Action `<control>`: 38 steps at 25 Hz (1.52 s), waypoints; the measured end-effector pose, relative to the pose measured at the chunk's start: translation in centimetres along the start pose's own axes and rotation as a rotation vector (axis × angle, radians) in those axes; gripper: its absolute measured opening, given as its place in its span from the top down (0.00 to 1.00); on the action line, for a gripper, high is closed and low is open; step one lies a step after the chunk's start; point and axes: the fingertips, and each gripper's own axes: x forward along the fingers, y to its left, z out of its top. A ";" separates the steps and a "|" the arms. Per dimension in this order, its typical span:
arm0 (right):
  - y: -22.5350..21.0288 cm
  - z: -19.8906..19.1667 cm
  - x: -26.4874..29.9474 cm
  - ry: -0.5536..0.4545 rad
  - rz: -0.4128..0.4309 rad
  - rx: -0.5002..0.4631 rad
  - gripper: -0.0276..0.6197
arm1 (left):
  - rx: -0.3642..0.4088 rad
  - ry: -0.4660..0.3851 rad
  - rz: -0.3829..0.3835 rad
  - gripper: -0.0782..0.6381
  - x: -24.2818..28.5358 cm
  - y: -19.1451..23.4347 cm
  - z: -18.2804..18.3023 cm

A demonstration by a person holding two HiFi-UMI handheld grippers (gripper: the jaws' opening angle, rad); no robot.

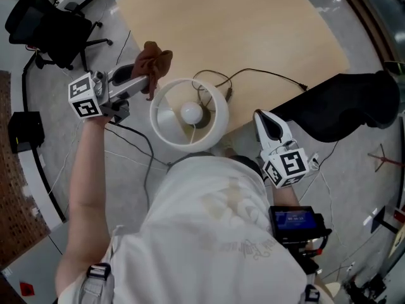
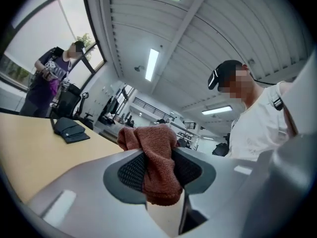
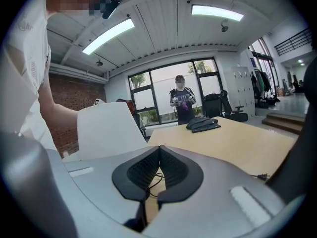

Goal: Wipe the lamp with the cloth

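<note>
A white lamp with a round shade (image 1: pixel 188 114) stands at the near edge of the wooden table (image 1: pixel 240 30); its bulb (image 1: pixel 192 113) shows inside the shade. My left gripper (image 1: pixel 143 81) is shut on a brown cloth (image 1: pixel 152 65), held just left of the shade's rim. In the left gripper view the cloth (image 2: pixel 157 162) is pinched between the jaws (image 2: pixel 159 171) and bulges above them. My right gripper (image 1: pixel 266 124) hovers right of the shade with its tips together and nothing between them (image 3: pixel 158 175); the shade (image 3: pixel 106 128) shows at its left.
The lamp's black cord (image 1: pixel 253 73) runs across the table to the right. A dark jacket (image 1: pixel 342 109) lies over the table's right corner. A black office chair (image 1: pixel 47 27) stands at far left. Cables trail on the floor (image 1: pixel 136 138). A person stands beyond the table (image 3: pixel 181 100).
</note>
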 end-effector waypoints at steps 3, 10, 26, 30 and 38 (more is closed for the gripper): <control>0.0 -0.7 -1.0 0.000 -0.028 0.015 0.94 | 0.032 0.060 -0.082 0.67 1.3 -1.3 0.4; 1.7 -0.6 -3.4 -0.025 -0.136 0.025 0.94 | -0.035 0.162 -0.164 0.67 -0.3 -0.8 -2.5; -2.3 -2.9 -6.8 -0.023 -0.280 0.096 0.94 | -0.212 0.362 -0.071 0.67 2.7 7.3 -12.3; -2.5 -3.0 -7.2 -0.028 -0.290 0.101 0.94 | -0.171 0.354 -0.081 0.67 3.3 7.0 -10.7; -2.2 -2.4 -7.3 -0.048 -0.290 0.096 0.94 | 0.082 0.344 -0.334 0.66 6.7 0.1 -0.8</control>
